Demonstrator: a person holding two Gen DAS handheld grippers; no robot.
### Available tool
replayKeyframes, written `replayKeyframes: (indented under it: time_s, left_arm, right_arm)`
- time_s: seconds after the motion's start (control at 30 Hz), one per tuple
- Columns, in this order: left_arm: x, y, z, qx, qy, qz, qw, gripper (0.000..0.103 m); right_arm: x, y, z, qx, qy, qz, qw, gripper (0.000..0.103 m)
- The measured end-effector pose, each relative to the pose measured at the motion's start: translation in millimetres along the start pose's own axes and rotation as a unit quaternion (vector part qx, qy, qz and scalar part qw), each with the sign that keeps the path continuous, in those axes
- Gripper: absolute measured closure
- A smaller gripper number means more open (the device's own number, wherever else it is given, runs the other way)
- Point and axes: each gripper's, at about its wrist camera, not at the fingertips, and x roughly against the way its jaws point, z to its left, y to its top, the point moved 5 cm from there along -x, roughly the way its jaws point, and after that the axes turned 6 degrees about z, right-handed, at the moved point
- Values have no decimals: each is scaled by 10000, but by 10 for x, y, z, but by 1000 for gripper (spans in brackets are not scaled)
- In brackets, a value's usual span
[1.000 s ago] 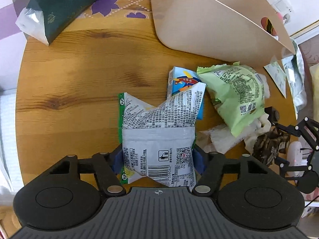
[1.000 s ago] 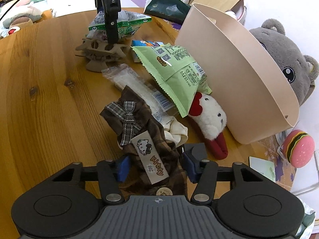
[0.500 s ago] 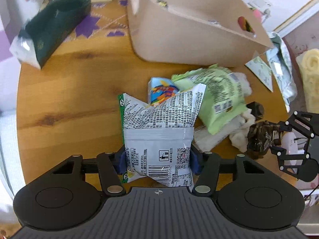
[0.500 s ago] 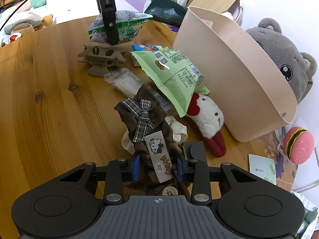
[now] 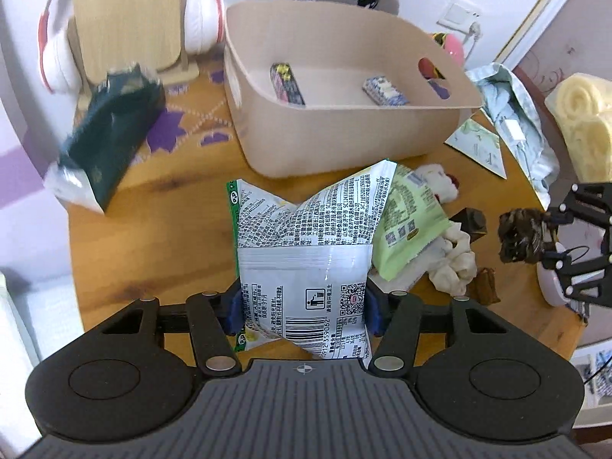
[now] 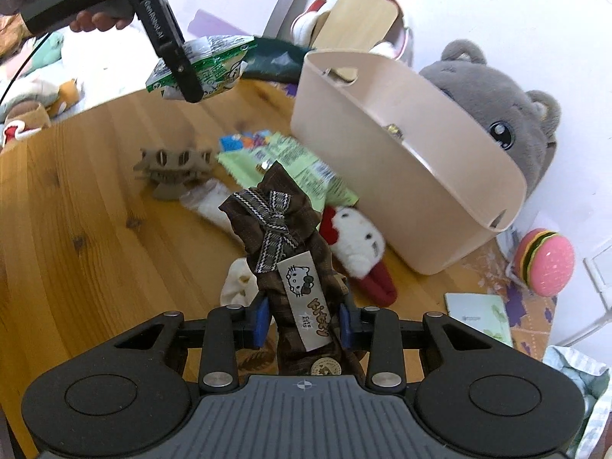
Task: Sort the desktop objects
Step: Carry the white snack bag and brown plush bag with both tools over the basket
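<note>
A: Quick check, what's being held by the left tongs [image 5: 304, 311]?

B: A white-and-green snack packet [image 5: 306, 267], pinched at its lower half between the blue pads, so the jaws are kept about half apart by the bag's width. The packet's long axis is run straight out along the fingers, barcode end nearest the camera, crumpled top end pointed toward the beige bin [image 5: 344, 130]. In the right wrist view it's seen lifted clear above the tabletop [image 6: 76, 229].

A: And the right tongs [image 6: 302, 323]?

B: Closed fairly narrow on a brown plaid pouch [image 6: 290, 252] with a grey bow and a cat label. Its long axis is also laid along the fingers, bow end pointed away toward the pile, button end nearest the camera. It's seen raised off the wood in the left wrist view.

A: What's left on the tabletop?

B: A light green snack bag [image 6: 298, 168], a white plush toy with red [image 6: 355, 241], a tan hair claw [image 6: 172, 172] and a cream cloth item [image 6: 239, 283], all just beside the bin. Two small packets are seen inside the bin.
</note>
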Motion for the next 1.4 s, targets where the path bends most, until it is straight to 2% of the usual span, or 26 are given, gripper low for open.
replayKeyframes:
  time_s: [0.33, 0.77, 1.07, 1.4]
  left_arm:
    - [337, 289, -99, -308, 148, -433, 9985, 45]
    - [606, 914, -346, -659, 378, -984, 9922, 45]
    - [480, 1413, -461, -612, 471, -1111, 9908, 45]
    - [102, 1862, -497, -226, 664, -1055, 9919, 45]
  right_arm:
    - [219, 193, -223, -153, -298, -304, 9990, 69]
    - [399, 560, -761, -472, -704, -761, 9935, 69]
    - [385, 823, -1244, -766, -919, -1021, 9876, 69]
    - [29, 1075, -1566, -869, -879, -996, 9873, 69]
